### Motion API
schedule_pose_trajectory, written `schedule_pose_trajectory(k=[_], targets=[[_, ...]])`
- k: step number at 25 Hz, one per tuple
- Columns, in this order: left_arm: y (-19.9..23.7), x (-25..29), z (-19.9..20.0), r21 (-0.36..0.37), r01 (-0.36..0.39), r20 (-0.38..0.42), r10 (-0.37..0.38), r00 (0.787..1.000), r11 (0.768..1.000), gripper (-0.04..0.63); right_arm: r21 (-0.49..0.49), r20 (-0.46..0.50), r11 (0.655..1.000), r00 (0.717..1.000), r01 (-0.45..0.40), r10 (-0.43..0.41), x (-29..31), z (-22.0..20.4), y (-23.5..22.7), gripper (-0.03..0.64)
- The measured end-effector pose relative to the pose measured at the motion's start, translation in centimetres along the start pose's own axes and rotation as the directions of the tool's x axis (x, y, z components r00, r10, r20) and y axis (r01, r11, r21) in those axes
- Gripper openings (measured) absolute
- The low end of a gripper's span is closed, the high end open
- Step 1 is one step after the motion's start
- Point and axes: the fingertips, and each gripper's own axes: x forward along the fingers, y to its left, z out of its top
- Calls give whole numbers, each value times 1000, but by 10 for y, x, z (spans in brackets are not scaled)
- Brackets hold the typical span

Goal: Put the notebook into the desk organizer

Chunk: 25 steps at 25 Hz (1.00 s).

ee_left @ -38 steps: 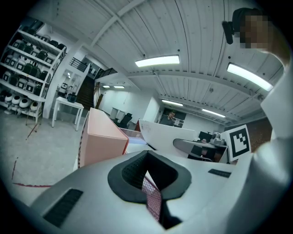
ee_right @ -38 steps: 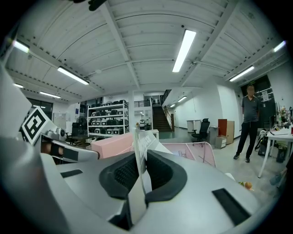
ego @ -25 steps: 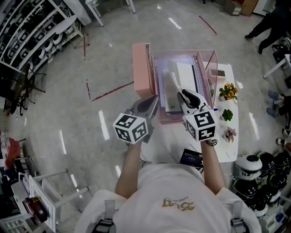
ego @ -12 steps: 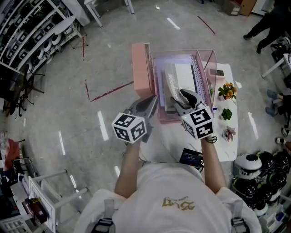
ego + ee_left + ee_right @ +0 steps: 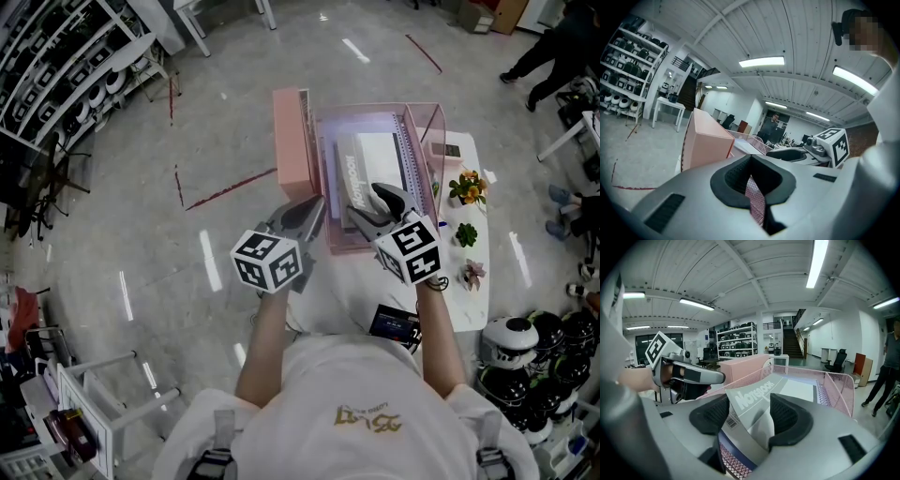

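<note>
Right hand-held gripper (image 5: 749, 420) just opened; notebook (image 5: 754, 394) (between jaws) lies flatter.

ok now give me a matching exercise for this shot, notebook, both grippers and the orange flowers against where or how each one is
1 notebook
2 left gripper
3 right gripper
4 orange flowers

a shut on the organizer's mesh wall
b on the white table, right of the organizer
c inside the organizer
d open, notebook's edge between its jaws

Pairs: 1-c, 2-a, 3-d, 4-b. The right gripper's jaws have just been opening.
</note>
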Motion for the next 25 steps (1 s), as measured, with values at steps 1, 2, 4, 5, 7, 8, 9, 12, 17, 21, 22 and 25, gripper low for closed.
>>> schedule_pose_trajectory(k=[1, 2, 4, 5, 7, 8, 9, 12, 17, 21, 22, 25], targets=[[-1, 0, 0, 0, 2, 0, -2, 1000, 1000, 15, -5, -1, 1000, 1000, -6, 6, 0, 0, 1, 272], [-1, 0, -1, 0, 5, -1, -5, 1000, 1000, 15, -12, -1, 1000, 1000, -9, 9, 0, 0, 3, 279], [-3, 0, -1, 1, 11, -5, -11, 1000, 1000, 15, -21, 10, 1000, 1000, -1, 1, -2, 2, 4, 293], [-4, -1, -2, 2, 14, -7, -14, 1000, 1000, 15, -21, 19, 1000, 1000, 5, -5, -3, 4, 5, 293], [-6, -1, -1, 4, 20, -8, -20, 1000, 1000, 15, -16, 39, 1000, 999, 7, -6, -5, 8, 7, 298], [-6, -2, -1, 5, 21, -7, -21, 1000, 1000, 15, -17, 47, 1000, 999, 5, -4, -6, 10, 9, 302], [-6, -3, -1, 5, 22, -6, -22, 1000, 1000, 15, -22, 52, 1000, 999, 3, -2, -7, 12, 11, 305], [-7, -6, 1, 6, 22, 1, -22, 1000, 1000, 15, -36, 57, 999, 998, 8, -6, -10, 16, 16, 307], [-9, -10, 5, 15, 15, 17, -15, 1000, 1000, 15, 10, 74, 999, 997, 34, -35, -20, 12, 17, 296], [-13, -12, 3, 20, 21, 22, -21, 1000, 1000, 15, 72, 97, 995, 993, 61, -68, -29, 8, 18, 279], [-14, -13, 3, 21, 23, 22, -24, 999, 1000, 15, 95, 109, 993, 991, 66, -76, -32, 8, 19, 270], [-20, -16, 3, 25, 31, 26, -32, 999, 999, 15, 197, 159, 979, 984, 48, -81, -43, 10, 22, 235]])
